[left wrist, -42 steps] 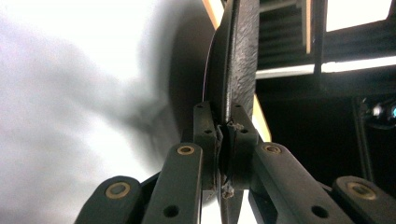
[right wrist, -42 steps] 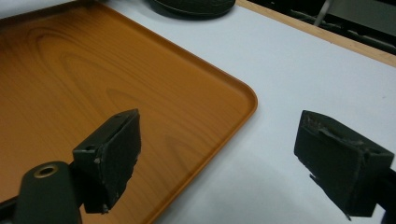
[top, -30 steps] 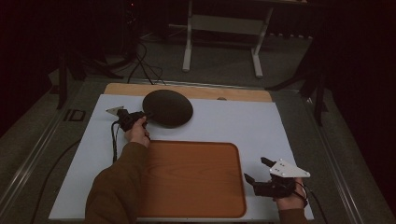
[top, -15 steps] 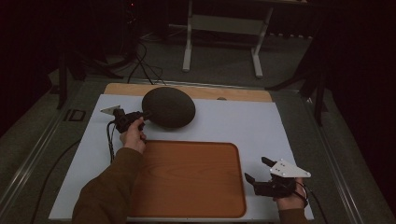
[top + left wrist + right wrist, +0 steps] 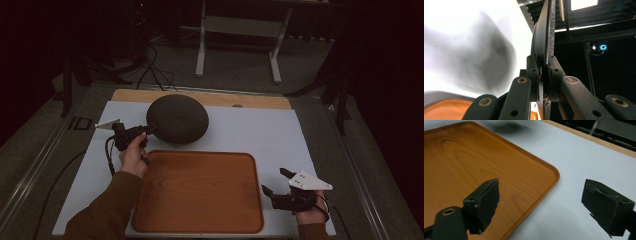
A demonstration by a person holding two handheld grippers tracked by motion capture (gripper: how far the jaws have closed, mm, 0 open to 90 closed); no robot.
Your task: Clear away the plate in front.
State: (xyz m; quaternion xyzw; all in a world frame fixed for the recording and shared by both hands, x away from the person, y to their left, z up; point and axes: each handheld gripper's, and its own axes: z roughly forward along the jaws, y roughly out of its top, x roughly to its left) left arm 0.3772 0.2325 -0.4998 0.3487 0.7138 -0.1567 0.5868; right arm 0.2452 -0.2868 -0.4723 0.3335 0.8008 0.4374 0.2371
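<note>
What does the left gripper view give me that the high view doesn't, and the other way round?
The left gripper view alone shows the jaws of the left gripper pinching the dark plate by its thin rim, edge-on. The high view alone shows the right gripper, open, beside the wooden tray, and the plate's round underside tilted up. Both show the plate, the white table and the tray.

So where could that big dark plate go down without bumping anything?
The wooden tray is bare all over, so that is the roomiest spot. The white table is also free between the plate and the right claw. It is tight at the tray's far left corner, where the left claw grips the tilted plate's rim.
</note>
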